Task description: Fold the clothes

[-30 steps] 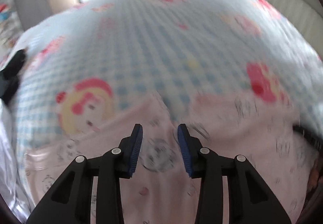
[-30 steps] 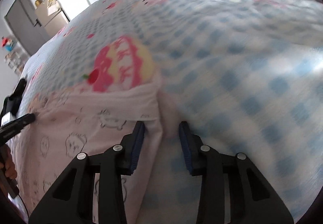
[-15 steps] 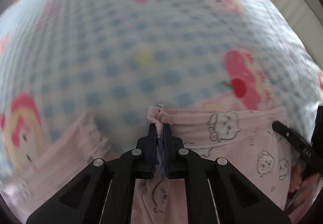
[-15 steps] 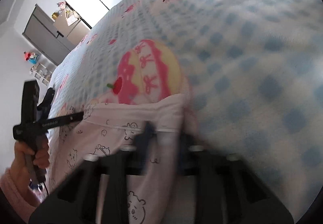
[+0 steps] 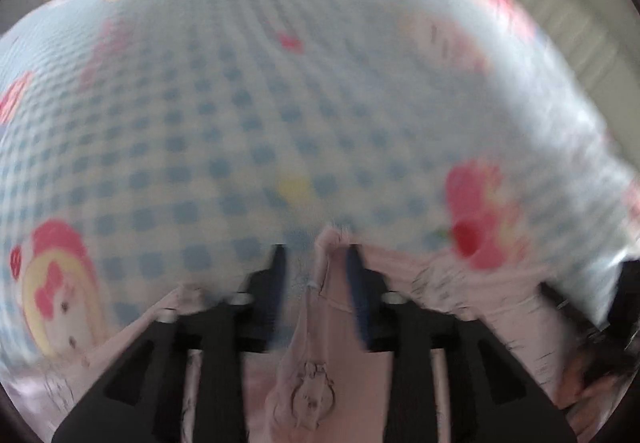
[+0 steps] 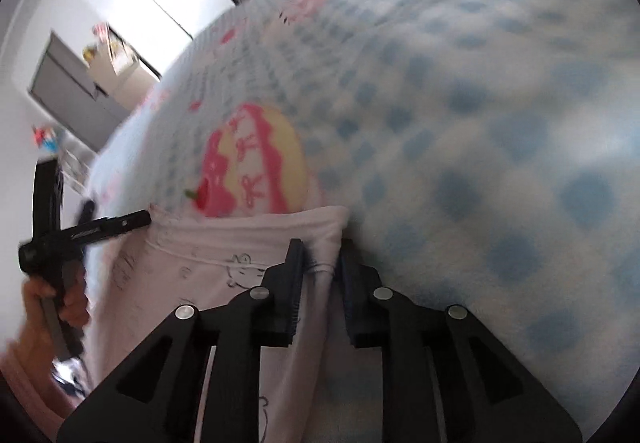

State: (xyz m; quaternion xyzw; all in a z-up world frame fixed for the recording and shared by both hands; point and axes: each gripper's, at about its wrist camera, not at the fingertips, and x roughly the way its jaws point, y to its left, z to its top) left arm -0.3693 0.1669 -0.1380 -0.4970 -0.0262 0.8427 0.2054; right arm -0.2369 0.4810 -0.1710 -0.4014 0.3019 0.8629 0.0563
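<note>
A pink garment (image 5: 400, 323) printed with small cartoon figures lies on a blue-checked bedspread (image 5: 280, 103). My left gripper (image 5: 316, 263) is open, and a raised corner of the garment's top edge stands loose between its fingers. In the right wrist view the garment (image 6: 224, 255) stretches from the left gripper (image 6: 120, 225), seen from the side, to my right gripper (image 6: 322, 263). The right gripper's fingers stand close together with the bunched right corner of the garment pinched between them. Both views are blurred by motion.
The bedspread (image 6: 480, 123) with pink and yellow cartoon patches fills most of both views. A person's hand (image 6: 60, 303) holds the left gripper's handle. A grey cabinet (image 6: 76, 99) and white walls stand beyond the bed's far left. A pale ribbed headboard (image 5: 580, 23) runs at the right.
My left gripper was shut on the garment's corner half a second ago and has opened. The right gripper's fingers have come together on the other corner.
</note>
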